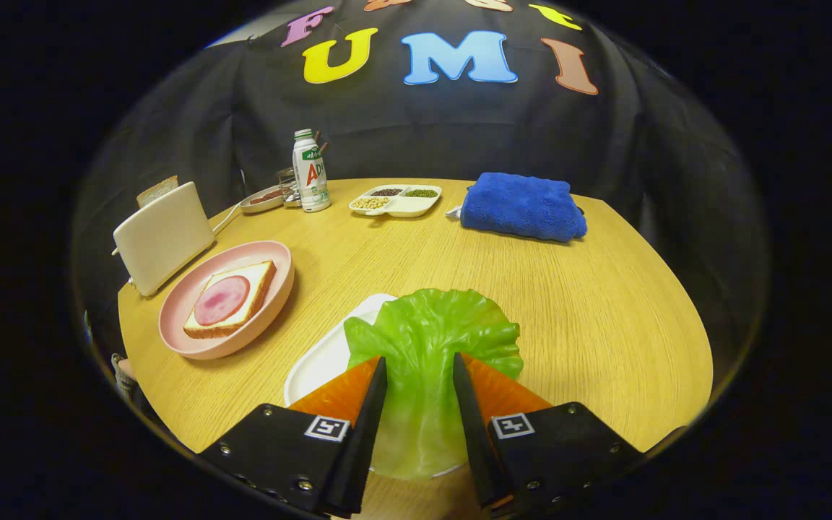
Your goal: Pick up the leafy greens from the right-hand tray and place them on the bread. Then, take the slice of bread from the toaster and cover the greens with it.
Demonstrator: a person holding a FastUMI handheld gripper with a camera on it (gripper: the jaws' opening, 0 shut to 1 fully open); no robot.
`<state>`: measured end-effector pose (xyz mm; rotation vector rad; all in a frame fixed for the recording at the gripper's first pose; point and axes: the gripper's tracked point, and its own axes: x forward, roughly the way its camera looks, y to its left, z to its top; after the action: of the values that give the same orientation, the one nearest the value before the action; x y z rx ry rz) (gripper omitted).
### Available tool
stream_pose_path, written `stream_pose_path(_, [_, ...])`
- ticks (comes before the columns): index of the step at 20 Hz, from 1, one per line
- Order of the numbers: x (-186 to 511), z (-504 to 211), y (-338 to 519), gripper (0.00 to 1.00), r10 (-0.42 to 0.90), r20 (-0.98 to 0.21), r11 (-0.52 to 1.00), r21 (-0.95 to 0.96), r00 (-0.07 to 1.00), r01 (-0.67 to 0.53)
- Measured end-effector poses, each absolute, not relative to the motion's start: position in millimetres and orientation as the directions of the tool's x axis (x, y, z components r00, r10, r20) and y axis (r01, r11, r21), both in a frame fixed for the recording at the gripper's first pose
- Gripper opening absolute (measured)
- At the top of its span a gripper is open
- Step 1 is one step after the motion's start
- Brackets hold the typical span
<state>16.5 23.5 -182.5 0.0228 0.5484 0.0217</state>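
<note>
A large green lettuce leaf (pixel 434 332) lies on a white tray (pixel 322 361) directly at my gripper (pixel 419 368). The fingers stand a narrow gap apart, their tips set over the leaf with its pale middle showing between them; I see no pinch on it. Left of the tray, beyond the fingers, a pink plate (pixel 185 310) holds a slice of bread (pixel 261 278) topped with a round of ham (pixel 221 300). Behind the plate stands a white toaster (pixel 163 235) with a slice of bread (pixel 157 191) sticking up from its slot.
At the table's far side are a folded blue towel (pixel 524 206), a white divided dish of beans (pixel 396 200), a drink bottle (pixel 310 172) and a small plate (pixel 263 198). The round wooden table (pixel 604 303) drops off close on both sides of the fingers.
</note>
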Motion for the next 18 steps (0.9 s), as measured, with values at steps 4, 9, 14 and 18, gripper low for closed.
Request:
stream_pose_path(4, [18,-182,25,0.13,0.023,-0.525,0.997,0.069,0.851,0.016])
stream_pose_path(9, [24,-174,24,0.00,0.017,-0.492,0.991,0.125,0.870,0.051])
stream_pose_path(14, [26,-134,29,0.00,0.016,-0.396,0.986,0.158,0.918,0.050])
stream_pose_path(18, [30,-101,55,0.00,0.062,-0.325,0.986,0.168,0.944,-0.007])
